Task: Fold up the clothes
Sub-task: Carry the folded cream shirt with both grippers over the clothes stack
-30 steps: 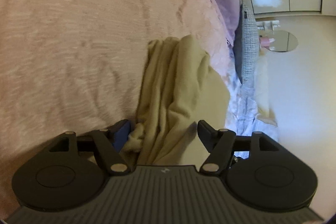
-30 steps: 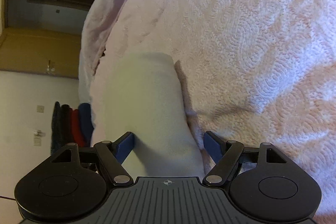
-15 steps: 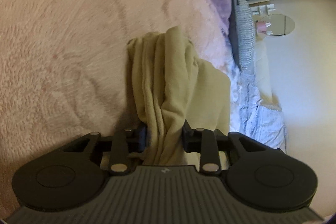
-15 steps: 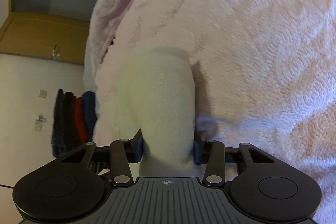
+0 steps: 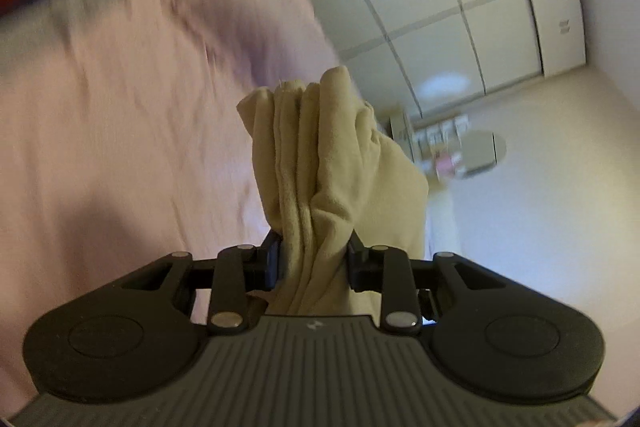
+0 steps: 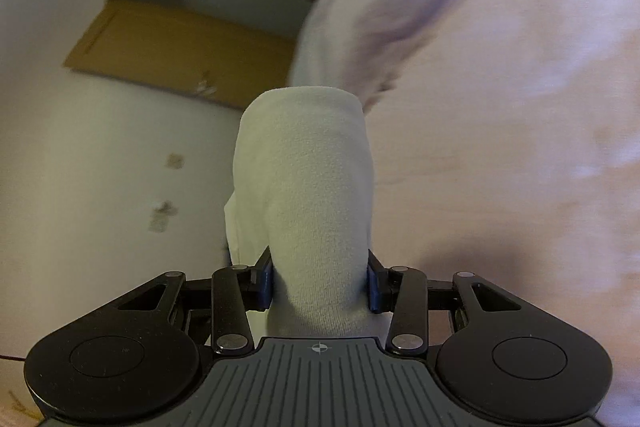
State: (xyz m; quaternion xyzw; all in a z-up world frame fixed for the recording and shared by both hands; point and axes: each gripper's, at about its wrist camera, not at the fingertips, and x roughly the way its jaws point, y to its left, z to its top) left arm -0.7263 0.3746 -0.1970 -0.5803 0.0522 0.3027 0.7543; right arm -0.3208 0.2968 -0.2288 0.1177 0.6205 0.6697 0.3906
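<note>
Both tongs grasp garment.
Left tongs [image 5: 313,259] and right tongs [image 6: 319,281] pinch beige garment [image 5: 320,163] above pink bed [image 5: 132,131].

Garment [image 5: 320,163] bunched between the pads of the left gripper [image 5: 312,261], bedspread [image 5: 132,131] to the left, cupboard doors [image 5: 440,11] far right. Another fold [image 6: 312,195] clamped in the right gripper [image 6: 320,281], bedspread [image 6: 500,147] right, door [image 6: 180,43] far left.
</note>
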